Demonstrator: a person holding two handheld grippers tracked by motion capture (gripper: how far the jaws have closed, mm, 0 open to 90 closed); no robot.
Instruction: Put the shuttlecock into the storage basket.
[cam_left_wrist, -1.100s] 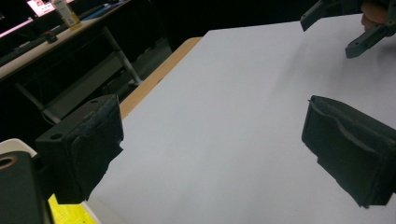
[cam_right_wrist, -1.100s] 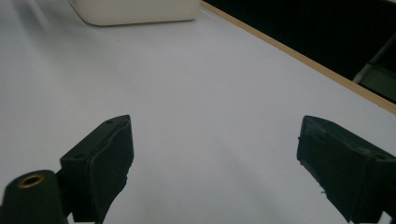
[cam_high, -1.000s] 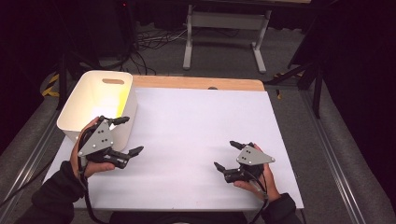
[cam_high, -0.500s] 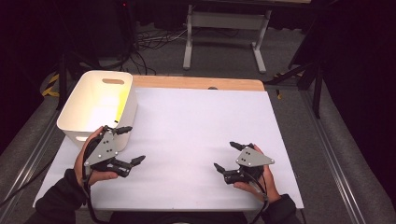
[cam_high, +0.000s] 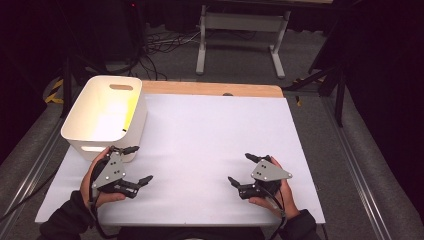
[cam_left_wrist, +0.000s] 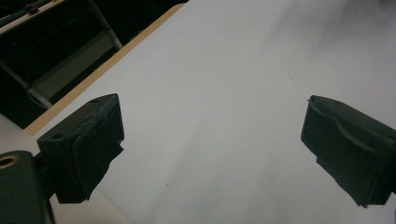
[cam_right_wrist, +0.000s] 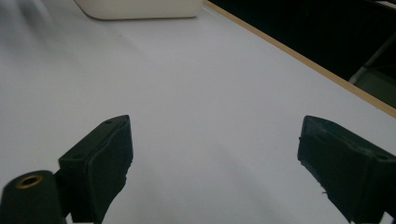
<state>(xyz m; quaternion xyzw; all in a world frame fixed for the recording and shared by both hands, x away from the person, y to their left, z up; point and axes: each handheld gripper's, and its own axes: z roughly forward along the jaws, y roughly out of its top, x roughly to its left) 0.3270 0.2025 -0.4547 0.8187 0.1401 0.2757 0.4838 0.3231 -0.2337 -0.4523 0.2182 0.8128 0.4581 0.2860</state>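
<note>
Left tongs (cam_high: 136, 164): being drawn back from white bin (cam_high: 80, 136) at table's left edge, wide, empty | right tongs (cam_high: 243, 169): wide, empty | placement judged complete.

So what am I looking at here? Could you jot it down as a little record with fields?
Setting: white table with a wooden far edge
Left gripper: hand-held, jaws wide open, holding nothing, beside the bin's near corner
Right gripper: hand-held, jaws wide open, holding nothing, over bare table
Bin: white plastic, handle slot in its far wall, at the table's far left; no contents visible
Background: dark floor, cables, a metal stand
</note>
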